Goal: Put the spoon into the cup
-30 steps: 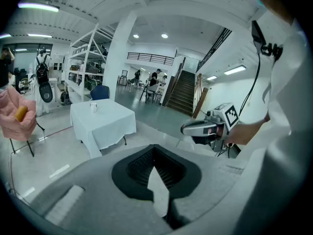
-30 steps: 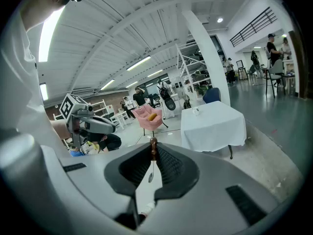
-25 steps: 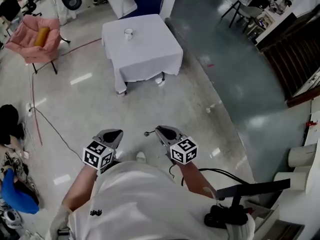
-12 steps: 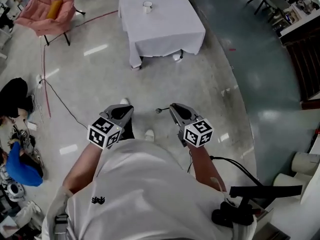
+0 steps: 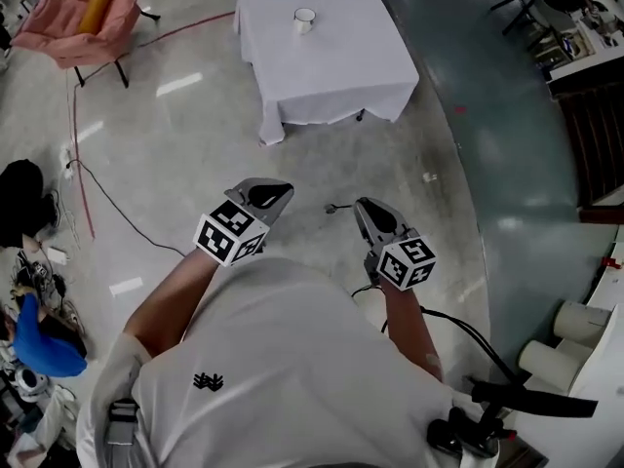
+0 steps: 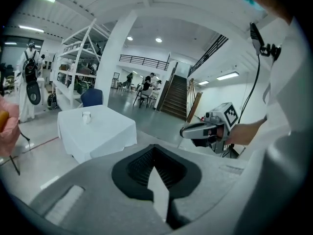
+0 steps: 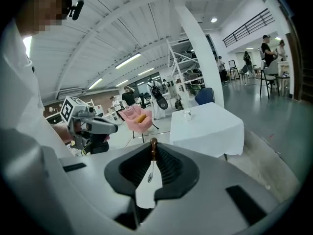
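A white cup (image 5: 305,19) stands at the far side of a table with a white cloth (image 5: 331,66), well ahead of me across the floor. My right gripper (image 5: 359,208) is shut on a thin spoon (image 5: 336,209) whose end pokes out leftward. In the right gripper view the spoon (image 7: 152,146) runs between the pads, brown end forward, toward the cup (image 7: 187,114). My left gripper (image 5: 280,193) hangs beside the right one at waist height, shut with nothing in it. The left gripper view shows the cup (image 6: 86,117) on the table (image 6: 105,133) far beyond its jaws.
A pink chair (image 5: 83,13) with a yellow cushion stands at the far left. A red cable (image 5: 74,135) trails over the floor. A person in blue (image 5: 34,334) crouches at the left edge. Stairs (image 5: 597,115) rise at the right.
The table and cup have shifted right and up in the head view as I walk. Both grippers sit higher in the view; the spoon stays held.
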`<state>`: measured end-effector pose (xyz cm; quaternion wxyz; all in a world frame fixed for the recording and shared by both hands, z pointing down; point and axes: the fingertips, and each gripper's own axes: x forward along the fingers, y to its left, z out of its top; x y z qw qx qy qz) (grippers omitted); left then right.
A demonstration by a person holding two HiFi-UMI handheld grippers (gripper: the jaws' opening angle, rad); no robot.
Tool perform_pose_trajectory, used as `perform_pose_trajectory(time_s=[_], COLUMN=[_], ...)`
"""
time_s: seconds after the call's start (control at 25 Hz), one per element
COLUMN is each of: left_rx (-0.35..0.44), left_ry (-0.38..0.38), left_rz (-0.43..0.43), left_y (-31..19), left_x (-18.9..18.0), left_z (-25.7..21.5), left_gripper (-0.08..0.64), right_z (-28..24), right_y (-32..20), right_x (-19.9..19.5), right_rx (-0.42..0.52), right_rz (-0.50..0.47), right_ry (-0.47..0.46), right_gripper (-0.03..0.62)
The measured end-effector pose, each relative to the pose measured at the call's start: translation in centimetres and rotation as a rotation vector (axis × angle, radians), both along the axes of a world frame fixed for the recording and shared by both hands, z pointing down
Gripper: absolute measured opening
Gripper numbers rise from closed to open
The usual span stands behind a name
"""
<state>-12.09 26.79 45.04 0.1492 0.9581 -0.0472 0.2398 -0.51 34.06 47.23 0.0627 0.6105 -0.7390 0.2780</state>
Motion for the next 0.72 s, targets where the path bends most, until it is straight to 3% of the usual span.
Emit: perform_pose_trajectory(time_s=[0.16, 0.48, 0.72], left_rx=[0.012, -0.023, -0.027], left_ry=[-0.002, -0.028, -0.033], left_rz=[0.02, -0.03, -0.079], left_y=[-6.5, -15.7, -20.5], left_x=[-1.4, -5.2, -4.1], left_z=[-0.5, 1.2, 1.8], left_gripper=[0.006, 0.006, 0.006], right_z=[-0.2, -0.7, -0.2], right_y=[-7.1, -17.7, -23.1], right_x=[-1.1, -3.9, -1.3], right_rx=[-0.011, 0.004, 0.003], right_rz=[-0.006, -0.036, -0.056], right_ry=[0.007, 0.011, 0.003], right_gripper=[0.041, 0.041, 0.041])
